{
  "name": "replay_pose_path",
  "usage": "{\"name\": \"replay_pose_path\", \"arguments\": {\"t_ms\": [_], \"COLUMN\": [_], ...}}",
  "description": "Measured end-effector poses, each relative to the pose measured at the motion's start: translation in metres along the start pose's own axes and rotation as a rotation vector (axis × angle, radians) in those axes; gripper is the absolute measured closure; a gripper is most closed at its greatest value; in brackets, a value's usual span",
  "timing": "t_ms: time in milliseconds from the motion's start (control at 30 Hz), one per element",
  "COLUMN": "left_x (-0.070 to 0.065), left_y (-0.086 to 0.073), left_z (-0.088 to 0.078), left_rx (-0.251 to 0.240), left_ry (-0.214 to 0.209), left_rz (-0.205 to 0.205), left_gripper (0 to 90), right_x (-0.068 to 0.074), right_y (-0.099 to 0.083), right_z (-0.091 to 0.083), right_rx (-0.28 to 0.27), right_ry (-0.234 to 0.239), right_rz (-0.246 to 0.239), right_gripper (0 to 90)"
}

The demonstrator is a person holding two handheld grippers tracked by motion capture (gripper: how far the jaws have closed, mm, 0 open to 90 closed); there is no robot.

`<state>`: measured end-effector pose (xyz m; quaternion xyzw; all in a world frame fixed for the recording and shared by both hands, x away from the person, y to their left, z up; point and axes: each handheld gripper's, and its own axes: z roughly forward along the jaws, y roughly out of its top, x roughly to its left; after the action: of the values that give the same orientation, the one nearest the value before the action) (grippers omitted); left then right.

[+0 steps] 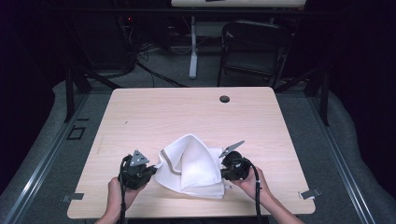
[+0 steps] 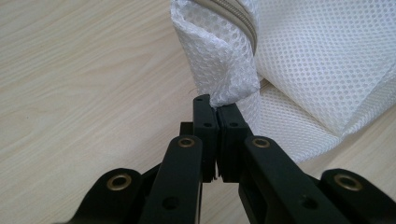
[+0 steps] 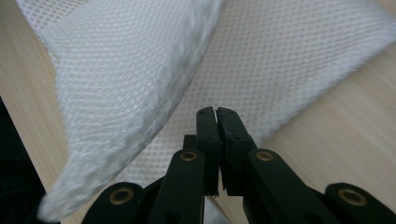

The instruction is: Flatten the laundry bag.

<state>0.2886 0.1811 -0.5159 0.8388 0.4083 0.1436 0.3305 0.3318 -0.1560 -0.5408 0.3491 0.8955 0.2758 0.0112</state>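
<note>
High view: you are folding the white mesh zippered laundry bag [image 1: 191, 164] lying near the table's [image 1: 140, 112] near edge. Your left gripper [image 2: 217, 106] is pinching its corner; your right gripper [image 3: 216, 111] is closed, seemingly empty. Next, you probably need to lay the lifted flap flat.

You have the mesh laundry bag [image 1: 191, 163] on the table [image 1: 187, 112], near its front edge. Your left gripper [image 1: 152, 171] sits at the bag's left edge, your right gripper [image 1: 223, 169] at its right. A cable port [image 1: 224, 99] lies well behind the bag.
</note>
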Motion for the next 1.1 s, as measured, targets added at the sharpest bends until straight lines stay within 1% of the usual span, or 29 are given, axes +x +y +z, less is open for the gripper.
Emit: {"name": "replay_pose_path", "arguments": {"t_ms": [67, 100, 233, 300, 433, 500, 533, 633, 667, 733, 767, 833, 867, 933, 1033, 1067, 1100], "left_x": [0.0, 0.0, 0.0, 0.001, 0.0, 0.0, -0.001, -0.001, -0.001, -0.001, -0.001, -0.002, -0.002, -0.002, -0.003, -0.004, -0.004], "left_y": [-0.001, -0.001, -0.002, -0.002, -0.002, -0.002, -0.002, -0.002, -0.002, -0.002, -0.002, -0.002, -0.002, -0.003, -0.003, -0.003, -0.003], "left_z": [0.0, 0.0, 0.001, 0.001, 0.0, 0.0, 0.001, 0.001, 0.001, 0.001, 0.001, 0.002, 0.003, 0.004, 0.005, 0.006, 0.006], "left_rx": [-0.002, 0.005, 0.007, 0.013, 0.022, 0.036, 0.037, 0.045, 0.052, 0.05, 0.052, 0.059, 0.065, 0.073, 0.089, 0.087, 0.094], "left_ry": [0.007, 0.003, 0.01, 0.014, 0.031, 0.026, 0.033, 0.031, 0.021, 0.02, 0.018, 0.017, 0.009, 0.009, -0.012, -0.007, -0.019], "left_rz": [0.0, 0.001, 0.002, 0.005, 0.023, 0.029, 0.032, 0.038, 0.038, 0.031, 0.031, 0.031, 0.035, 0.037, 0.039, 0.039, 0.041], "left_gripper": [88.7, 88.6, 88.6, 88.6, 88.6, 88.4, 88.4, 88.2, 88.2, 88.1, 88.1, 88.1, 88.1, 88.0, 87.8, 87.8, 87.8], "right_x": [0.001, 0.004, 0.004, 0.004, 0.004, 0.005, 0.005, 0.006, 0.006, 0.005, 0.005, 0.004, 0.004, 0.003, 0.001, 0.001, 0.0], "right_y": [0.0, -0.001, -0.002, -0.003, -0.003, -0.004, -0.004, -0.004, -0.004, -0.004, -0.004, -0.004, -0.004, -0.005, -0.006, -0.006, -0.006], "right_z": [0.007, 0.014, 0.016, 0.017, 0.018, 0.018, 0.018, 0.018, 0.018, 0.017, 0.016, 0.016, 0.015, 0.015, 0.013, 0.013, 0.012], "right_rx": [0.034, 0.047, 0.053, 0.057, 0.067, 0.06, 0.063, 0.067, 0.068, 0.07, 0.081, 0.084, 0.092, 0.084, 0.102, 0.101, 0.106], "right_ry": [0.009, 0.009, 0.006, 0.008, 0.004, 0.002, -0.001, -0.013, -0.013, -0.014, -0.014, -0.02, -0.019, -0.021, -0.026, -0.026, -0.031], "right_rz": [-0.016, -0.022, -0.029, -0.02, -0.033, -0.026, -0.03, -0.038, -0.038, -0.028, -0.033, -0.027, -0.032, -0.023, -0.013, -0.012, -0.014], "right_gripper": [88.3, 89.2, 90.0, 90.0, 90.0, 90.0, 90.0, 90.0, 90.0, 90.0, 90.0, 90.0, 90.0, 90.0, 90.0, 90.0, 90.0]}}
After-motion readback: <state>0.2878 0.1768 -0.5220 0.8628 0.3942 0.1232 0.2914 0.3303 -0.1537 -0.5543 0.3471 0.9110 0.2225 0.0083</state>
